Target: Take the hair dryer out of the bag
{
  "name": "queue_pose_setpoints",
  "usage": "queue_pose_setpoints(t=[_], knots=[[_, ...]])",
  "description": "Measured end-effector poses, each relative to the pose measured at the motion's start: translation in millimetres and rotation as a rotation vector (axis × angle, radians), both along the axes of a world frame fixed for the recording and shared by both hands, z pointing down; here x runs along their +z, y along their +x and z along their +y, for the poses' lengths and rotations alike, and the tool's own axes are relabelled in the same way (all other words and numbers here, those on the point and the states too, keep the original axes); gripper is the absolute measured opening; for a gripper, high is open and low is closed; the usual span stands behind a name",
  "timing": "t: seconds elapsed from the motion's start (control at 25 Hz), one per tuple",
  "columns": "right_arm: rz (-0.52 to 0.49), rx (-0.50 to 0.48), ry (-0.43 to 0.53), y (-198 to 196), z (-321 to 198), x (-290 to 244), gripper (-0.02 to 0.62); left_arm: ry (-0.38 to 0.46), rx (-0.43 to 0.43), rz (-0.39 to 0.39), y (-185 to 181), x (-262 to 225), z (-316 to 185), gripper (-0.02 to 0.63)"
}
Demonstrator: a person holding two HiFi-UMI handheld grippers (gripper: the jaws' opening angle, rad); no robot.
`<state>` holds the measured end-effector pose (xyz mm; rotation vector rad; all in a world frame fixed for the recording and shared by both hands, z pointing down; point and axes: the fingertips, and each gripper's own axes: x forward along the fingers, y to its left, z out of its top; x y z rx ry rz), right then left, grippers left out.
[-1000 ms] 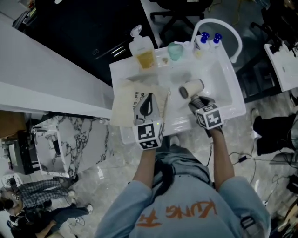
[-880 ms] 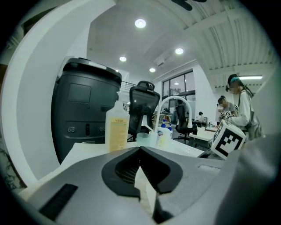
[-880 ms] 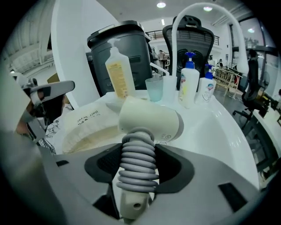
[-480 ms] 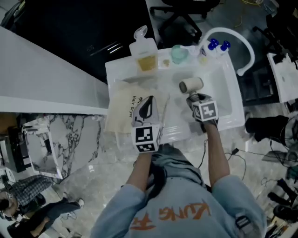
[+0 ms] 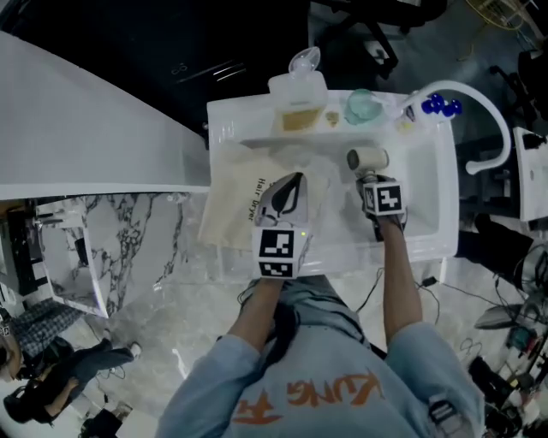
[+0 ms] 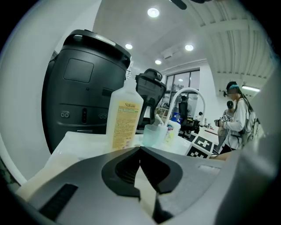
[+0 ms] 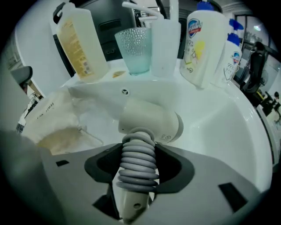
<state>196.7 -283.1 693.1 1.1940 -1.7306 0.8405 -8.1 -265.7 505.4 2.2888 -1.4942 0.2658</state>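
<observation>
Right gripper view: grey cord (image 7: 138, 154) hides most of the hair dryer (image 7: 151, 121) handle.
Left gripper (image 6: 139, 149): jaws clenched; whether the bag (image 5: 227, 205) is pinched is unclear.
Hair dryer: white, round, grasped by the right gripper (image 7: 137, 171).

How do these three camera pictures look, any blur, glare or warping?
Head view: dim, soft; the sink is brightest. Left gripper view: fisheye with dark corners, ceiling lights glaring, the left gripper shut on the bag blurred close up. Right gripper view: bottles bow outward; the hair dryer in the right gripper is sharp, evenly lit.

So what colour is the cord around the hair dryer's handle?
The cord is grey; right gripper view.
</observation>
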Motion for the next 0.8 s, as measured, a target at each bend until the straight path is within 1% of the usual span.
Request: queue_pose_setpoints(t=[0.16,0.24,0.32,0.4,0.48,0.52,0.6,0.72,0.8], knots=[[0.061,0.017,-0.011,8.3,-6.6,20.2,0.232,-0.027,0.001,0.001,-5.4,9.8,-8.2,0.003],[0.064,0.022,-0.003,8.6,-9.5,30.0,0.232,-0.038,0.008,0.001,-6.5,14.8,-11.7,0.003],[0.069,0.019,0.018,5.6,-14.5,35.2,0.232,-0.048,0.016,-0.001,-7.9,20.4,-14.6,0.003],[0.097,0.011,0.061,5.0,-23.6,34.3,0.232,-0.058,0.021,-0.004,-8.5,24.5,-16.5,0.003],[0.097,0.013,0.091,3.2,-29.1,34.8,0.232,-0.064,0.024,-0.005,-8.5,26.2,-17.7,0.003],[0.09,0.017,0.091,1.5,-29.0,36.9,0.233,-0.065,0.026,-0.008,-8.9,26.8,-18.3,0.003],[0.084,0.02,0.063,-1.9,-22.6,46.4,0.233,-0.069,0.028,-0.013,-10.0,28.4,-19.1,0.003],[0.11,0.004,0.033,-1.7,-16.3,60.1,0.235,-0.072,0.037,-0.017,-7.5,30.2,-18.5,0.003],[0.091,0.007,0.051,-4.2,-19.1,57.3,0.223,-0.07,0.047,-0.021,-3.6,29.7,-16.8,0.003]])
